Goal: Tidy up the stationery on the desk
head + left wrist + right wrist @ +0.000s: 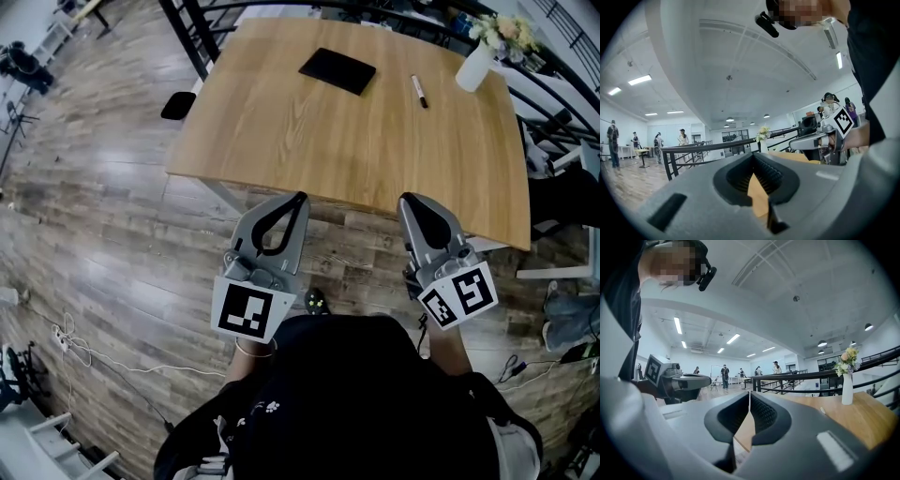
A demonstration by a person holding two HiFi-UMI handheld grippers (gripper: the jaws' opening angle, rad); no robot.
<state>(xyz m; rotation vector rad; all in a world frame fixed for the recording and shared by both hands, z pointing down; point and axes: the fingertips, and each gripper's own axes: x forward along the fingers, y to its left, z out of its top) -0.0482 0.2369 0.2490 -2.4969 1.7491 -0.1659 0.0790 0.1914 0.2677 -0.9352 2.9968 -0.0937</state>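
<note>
Wide plank-floored hall, and one wooden desk [356,150] sits dead ahead with the stationery all up at its far side: a flat black pad [337,70] near the middle of the far edge, a marker pen [419,91] just right of it, and a white vase of flowers [475,64] at the far right corner. Left gripper [301,198] and right gripper [405,199] are both level, short of the near edge, each clenched tight on nothing at all; their own views show only ribbed pads meeting. So this looks like the approach, nothing picked yet. Next, I'd say, one gripper has to part its jaws and reach well across the top for the pen, which is thin and lies flat, so a low, square pinch is needed. Hard to call: whether that black slab is a notebook or a case, and no holder or tray for the tidy-up shows anywhere.
</note>
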